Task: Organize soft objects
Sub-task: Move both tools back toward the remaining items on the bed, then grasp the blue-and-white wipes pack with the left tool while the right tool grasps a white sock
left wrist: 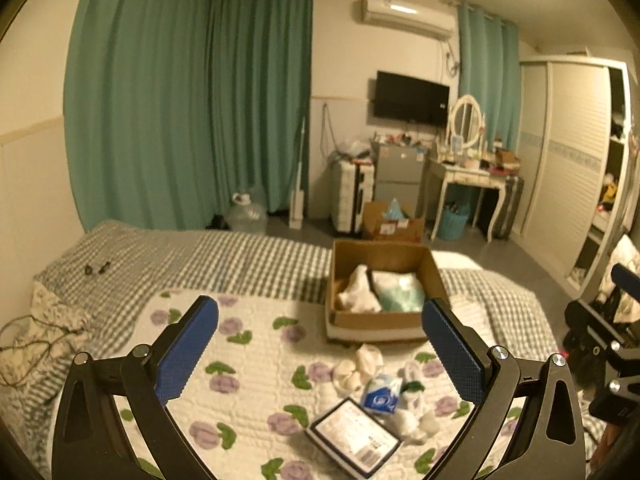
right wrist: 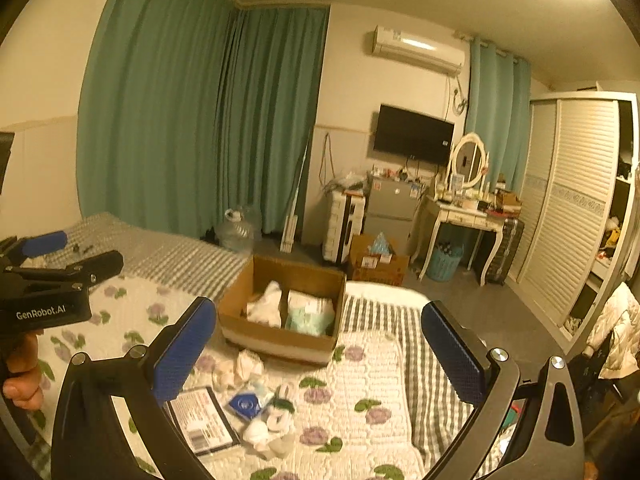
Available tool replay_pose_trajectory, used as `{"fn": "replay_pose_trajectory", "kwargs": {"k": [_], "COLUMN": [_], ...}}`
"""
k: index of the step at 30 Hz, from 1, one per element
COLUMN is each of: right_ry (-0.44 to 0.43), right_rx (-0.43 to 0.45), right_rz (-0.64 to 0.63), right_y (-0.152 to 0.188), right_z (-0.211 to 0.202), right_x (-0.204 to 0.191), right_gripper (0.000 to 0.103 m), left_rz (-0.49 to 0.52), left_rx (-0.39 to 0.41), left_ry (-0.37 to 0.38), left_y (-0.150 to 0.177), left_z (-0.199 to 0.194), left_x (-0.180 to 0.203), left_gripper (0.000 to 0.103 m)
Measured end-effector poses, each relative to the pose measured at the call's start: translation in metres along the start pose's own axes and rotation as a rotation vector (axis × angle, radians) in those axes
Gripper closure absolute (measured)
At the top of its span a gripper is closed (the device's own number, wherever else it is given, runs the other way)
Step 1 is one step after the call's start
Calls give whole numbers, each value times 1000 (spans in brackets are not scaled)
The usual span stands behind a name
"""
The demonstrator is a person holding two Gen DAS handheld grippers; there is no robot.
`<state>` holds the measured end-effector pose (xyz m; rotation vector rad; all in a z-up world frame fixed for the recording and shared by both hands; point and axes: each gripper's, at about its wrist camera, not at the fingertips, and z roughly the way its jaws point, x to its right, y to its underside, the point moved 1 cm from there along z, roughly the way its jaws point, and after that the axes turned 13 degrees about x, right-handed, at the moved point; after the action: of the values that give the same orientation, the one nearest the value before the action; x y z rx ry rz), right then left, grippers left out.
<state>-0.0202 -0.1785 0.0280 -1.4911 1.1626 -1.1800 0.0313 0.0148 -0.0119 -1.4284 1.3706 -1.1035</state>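
Left wrist view: the left claw (left wrist: pixel 320 344) is spread wide with nothing between its blue textured pads (left wrist: pixel 188 350). It hovers above the white quilted bedspread with purple flowers (left wrist: pixel 248 380). The task's stuff sits low and a bit right of centre: a loose pile of white soft items (left wrist: pixel 360 368), a small blue-and-white tissue packet (left wrist: pixel 380 394), and a flat black-edged rectangular pack with a white label (left wrist: pixel 354 440). Past the pile, touching its far edge or close to it, is the open brown cardboard box (left wrist: pixel 380 322), which already has a white bundle (left wrist: pixel 358 290) and a pale green soft pack (left wrist: pixel 402 292) inside. The right claw (left wrist: pixel 608 320) pokes in at the right edge.

Right wrist view: the right claw (right wrist: pixel 318 346) is also wide open and holds nothing. Here the same pile (right wrist: pixel 248 368) lies down and to the left, with the cardboard box (right wrist: pixel 280 340) just behind it. The left claw (right wrist: pixel 72 254) shows at the left edge, with a hand (right wrist: pixel 22 368) gripping it.

The pile looks more squarely in front of the left claw, so that one probably has the shorter trip: down and slightly right. The labelled pack's long axis runs diagonally from near right to far left, which matters if it's grabbed.
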Motion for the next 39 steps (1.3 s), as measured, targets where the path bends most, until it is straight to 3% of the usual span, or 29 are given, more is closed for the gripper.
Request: {"fn": "replay_pose_trajectory", "kwargs": {"k": [9, 14, 21, 29, 34, 39], "right_ry": [-28, -40, -48, -44, -61, -66], "right_rx": [-161, -252, -396, -533, -620, -692], "right_rz": [-3, -17, 20, 31, 42, 84], "right_y": [63, 100, 150, 203, 233, 255], "right_z": [42, 64, 90, 117, 132, 151], "right_x": [-1, -2, -1, -4, -11, -11], "right_gripper": [0, 0, 0, 6, 16, 21], "left_rz": [1, -20, -19, -107, -76, -126], "left_rx": [-169, -219, -351, -531, -570, -602], "left_ry": [-13, -1, -46, -40, -32, 3], "left_y": [55, 79, 129, 191, 208, 221], "left_z": [38, 51, 74, 91, 103, 121], "left_x": [-1, -1, 4, 4, 13, 17], "left_gripper": [0, 0, 0, 0, 0, 0]}}
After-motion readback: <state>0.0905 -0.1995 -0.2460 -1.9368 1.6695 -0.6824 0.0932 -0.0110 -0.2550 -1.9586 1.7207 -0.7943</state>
